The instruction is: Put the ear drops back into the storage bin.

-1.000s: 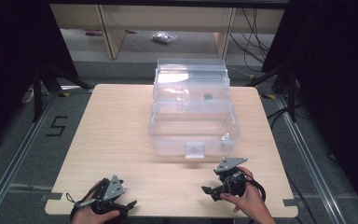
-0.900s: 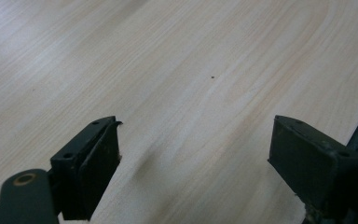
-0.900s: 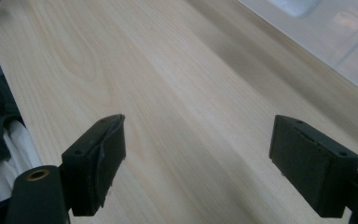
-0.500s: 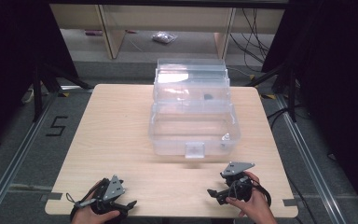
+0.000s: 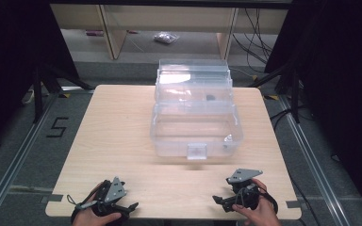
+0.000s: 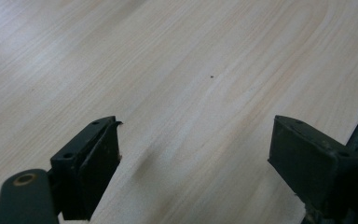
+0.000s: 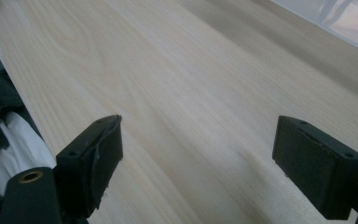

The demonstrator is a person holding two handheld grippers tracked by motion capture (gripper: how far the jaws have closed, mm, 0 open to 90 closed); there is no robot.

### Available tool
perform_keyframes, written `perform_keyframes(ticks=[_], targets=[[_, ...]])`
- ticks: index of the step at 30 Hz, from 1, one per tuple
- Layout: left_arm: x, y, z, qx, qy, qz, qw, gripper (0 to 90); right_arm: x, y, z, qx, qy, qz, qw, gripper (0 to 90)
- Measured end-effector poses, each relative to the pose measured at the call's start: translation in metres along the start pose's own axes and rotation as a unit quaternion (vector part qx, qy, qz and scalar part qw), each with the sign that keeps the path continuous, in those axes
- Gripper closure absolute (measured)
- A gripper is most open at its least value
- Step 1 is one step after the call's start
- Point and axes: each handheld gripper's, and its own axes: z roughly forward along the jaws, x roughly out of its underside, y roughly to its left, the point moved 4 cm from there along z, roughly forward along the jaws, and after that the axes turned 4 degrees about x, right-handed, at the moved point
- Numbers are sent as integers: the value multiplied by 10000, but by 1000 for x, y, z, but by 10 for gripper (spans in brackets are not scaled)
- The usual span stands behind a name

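Both grippers, left (image 5: 131, 205) and right (image 5: 218, 200), gape empty, well short of clear box (image 5: 195, 128), its long axis crosswise, latch facing them

left claw (image 5: 131, 205): held in hand, jaws wide apart | right claw (image 5: 217, 199): held in hand, jaws wide apart

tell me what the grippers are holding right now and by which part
Nothing is held. The left gripper and the right gripper both have jaws wide apart over bare table, near its front edge, apart from the clear plastic box.
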Motion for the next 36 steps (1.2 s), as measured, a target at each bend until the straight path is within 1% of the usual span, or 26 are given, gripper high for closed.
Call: perform_keyframes(ticks=[1,3,4,5,6,7,8,9,10,11,12,13,14,15,17,19,20,21,23,24,25,26,27,28,29,36], targets=[[0,0,0,5,9,11,10000,156,1,0,-2,39,93,35,9999,169],[0,0,0,6,18,13,10000,156,2,2,-2,-2,83,67,9999,168],[0,0,0,2,6,16,10000,156,3,1,0,62,9,24,10000,168],[0,0,0,4,-5,-3,10000,156,3,1,-2,85,42,-59,9999,168],[0,0,0,0,2,15,10000,156,4,1,-2,80,23,-60,9999,167],[0,0,0,10,22,29,10000,156,4,2,-2,37,64,-1,10000,167],[0,0,0,8,26,21,10000,156,5,3,-2,86,38,37,9999,167],[0,0,0,12,-20,12,10000,156,5,5,-2,53,14,89,9999,167],[0,0,0,29,8,7,10000,156,6,3,-3,76,56,-62,9999,167],[0,0,0,2,13,13,10000,156,6,4,-3,55,71,-24,10000,167],[0,0,0,9,18,26,10000,156,7,4,-4,110,85,8,9999,167],[0,0,0,8,21,25,10000,156,7,4,-2,142,-39,-81,9999,166],[0,0,0,2,1,15,10000,156,8,6,-3,106,34,27,9999,166],[0,0,0,1,-30,9,10000,156,8,6,-4,118,144,-7,9998,166],[0,0,0,5,13,15,10000,156,9,7,-1,91,-13,-167,9998,166],[0,0,0,12,1,16,10000,156,9,9,-2,153,-8,-138,9998,166],[0,0,0,1,-16,13,10000,156,10,9,-4,140,155,-92,9997,166],[0,0,0,5,-20,23,10000,156,10,10,-3,149,3,-117,9998,166],[0,0,0,7,10,26,10000,156,10,9,-5,53,24,-236,9997,166],[0,0,0,8,11,23,10000,156,11,9,-5,143,-15,-154,9998,165],[0,0,0,7,0,12,10000,156,12,10,-6,201,52,-10,9998,166],[0,0,0,5,2,13,10000,156,12,11,-6,169,57,55,9998,166],[0,0,0,-2,8,40,10000,156,11,9,-5,159,-5,-101,9998,166],[-1,0,0,1,12,100,9999,156,11,8,-5,152,18,-119,9998,165],[-1,0,0,4,9,98,10000,156,11,7,-7,161,99,-105,9998,166],[0,0,0,-2,-6,16,10000,156,11,6,-5,200,-5,-73,9998,166]])
